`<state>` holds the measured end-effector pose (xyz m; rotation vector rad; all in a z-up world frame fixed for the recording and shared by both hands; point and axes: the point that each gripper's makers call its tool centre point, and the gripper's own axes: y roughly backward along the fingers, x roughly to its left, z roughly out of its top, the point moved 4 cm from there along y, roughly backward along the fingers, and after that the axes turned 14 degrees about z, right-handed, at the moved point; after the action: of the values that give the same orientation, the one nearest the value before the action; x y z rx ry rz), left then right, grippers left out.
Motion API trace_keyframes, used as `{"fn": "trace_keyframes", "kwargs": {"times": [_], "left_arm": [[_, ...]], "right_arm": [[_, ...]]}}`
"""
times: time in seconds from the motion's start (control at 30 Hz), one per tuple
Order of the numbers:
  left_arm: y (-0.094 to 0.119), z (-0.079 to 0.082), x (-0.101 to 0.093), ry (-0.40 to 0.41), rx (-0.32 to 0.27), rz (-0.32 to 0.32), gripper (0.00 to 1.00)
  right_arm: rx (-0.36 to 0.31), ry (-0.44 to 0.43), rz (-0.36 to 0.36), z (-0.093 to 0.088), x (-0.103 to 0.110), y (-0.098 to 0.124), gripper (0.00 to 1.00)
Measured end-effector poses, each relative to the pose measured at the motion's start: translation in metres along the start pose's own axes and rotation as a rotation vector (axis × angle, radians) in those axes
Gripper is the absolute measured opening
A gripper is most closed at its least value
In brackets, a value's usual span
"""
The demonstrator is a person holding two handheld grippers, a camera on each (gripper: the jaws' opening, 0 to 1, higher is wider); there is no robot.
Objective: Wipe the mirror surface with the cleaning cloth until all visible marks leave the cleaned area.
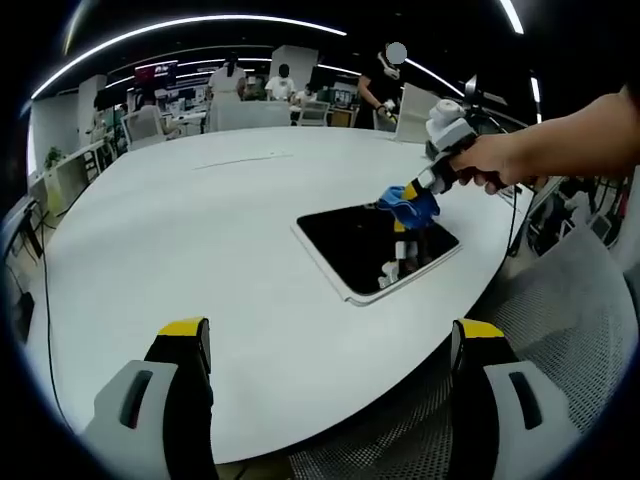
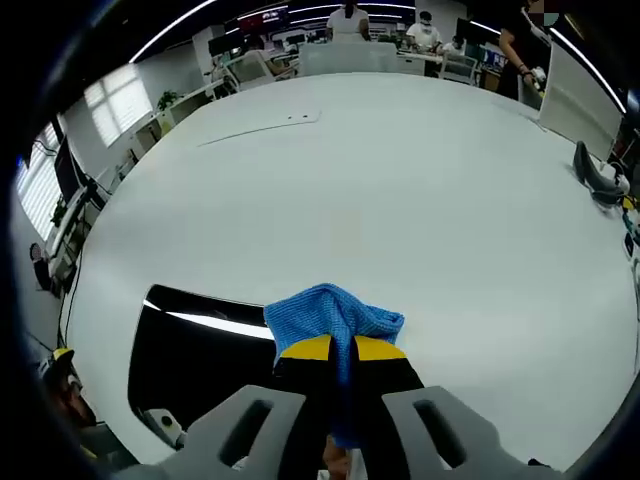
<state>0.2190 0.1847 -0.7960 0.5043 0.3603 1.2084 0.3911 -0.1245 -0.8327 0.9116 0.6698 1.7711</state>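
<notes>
My right gripper (image 2: 344,362) is clamped on the cloth (image 2: 333,315), pressing it on the mirror (image 1: 372,247) near the table (image 1: 200,230) edge; my left gripper (image 1: 330,345) hangs apart.

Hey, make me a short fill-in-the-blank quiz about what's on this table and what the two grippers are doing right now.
1. The right gripper is shut on a ____ cleaning cloth.
2. The cloth is pressed on the mirror, which lies flat on the ____ table.
3. The left gripper hangs with its jaws ____, holding nothing.

Missing words: blue; white; open
</notes>
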Motion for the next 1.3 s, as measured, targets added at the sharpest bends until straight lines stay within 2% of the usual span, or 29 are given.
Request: {"fn": "trace_keyframes", "kwargs": {"times": [0.33,0.5,0.63,0.77,0.87,0.9,0.93,1.0,1.1,1.17,1.2,1.23,1.27,1.3], "left_arm": [[-0.001,0.002,-0.002,-0.021,-0.007,0.000,0.99],[-0.002,0.001,-0.002,-0.023,0.006,0.001,0.99],[-0.003,0.001,-0.001,-0.018,0.009,0.004,0.99],[-0.003,-0.001,-0.001,-0.008,0.021,0.007,0.99],[-0.002,0.000,0.000,0.012,0.022,0.019,0.99],[-0.002,0.000,0.000,0.008,0.021,0.018,0.99],[-0.002,0.001,-0.001,0.002,0.019,0.015,0.99],[-0.003,0.001,-0.003,0.014,0.018,0.005,0.99],[-0.003,0.001,-0.002,0.009,0.018,0.009,0.99],[-0.003,0.001,-0.002,0.011,0.017,0.011,0.99],[-0.003,0.001,-0.002,0.008,0.018,0.011,0.99],[-0.003,0.001,-0.002,0.007,0.018,0.012,0.99],[-0.003,0.001,-0.002,0.009,0.016,0.011,0.99],[-0.003,0.001,-0.002,0.008,0.015,0.011,0.99]], "right_arm": [[-0.003,0.012,0.017,0.002,-0.001,-0.001,0.01],[-0.040,0.003,0.020,0.008,-0.007,0.017,0.01],[-0.094,-0.044,0.017,0.010,-0.019,0.047,0.01],[-0.089,-0.057,-0.004,-0.001,-0.038,0.068,0.02],[-0.056,-0.071,-0.037,-0.021,-0.054,0.077,0.02],[-0.039,0.005,0.031,-0.027,-0.051,0.076,0.02],[-0.030,0.019,0.032,-0.032,-0.053,0.074,0.02],[-0.004,-0.003,-0.027,-0.044,-0.063,0.072,0.02],[-0.025,-0.017,-0.041,-0.056,-0.071,0.066,0.02],[-0.011,0.011,-0.003,-0.061,-0.069,0.064,0.04],[-0.010,0.004,-0.012,-0.062,-0.071,0.062,0.05],[0.002,0.019,-0.024,-0.064,-0.073,0.062,0.05],[0.010,0.071,-0.034,-0.066,-0.076,0.062,0.05],[-0.011,0.094,-0.013,-0.064,-0.074,0.062,0.05]]}}
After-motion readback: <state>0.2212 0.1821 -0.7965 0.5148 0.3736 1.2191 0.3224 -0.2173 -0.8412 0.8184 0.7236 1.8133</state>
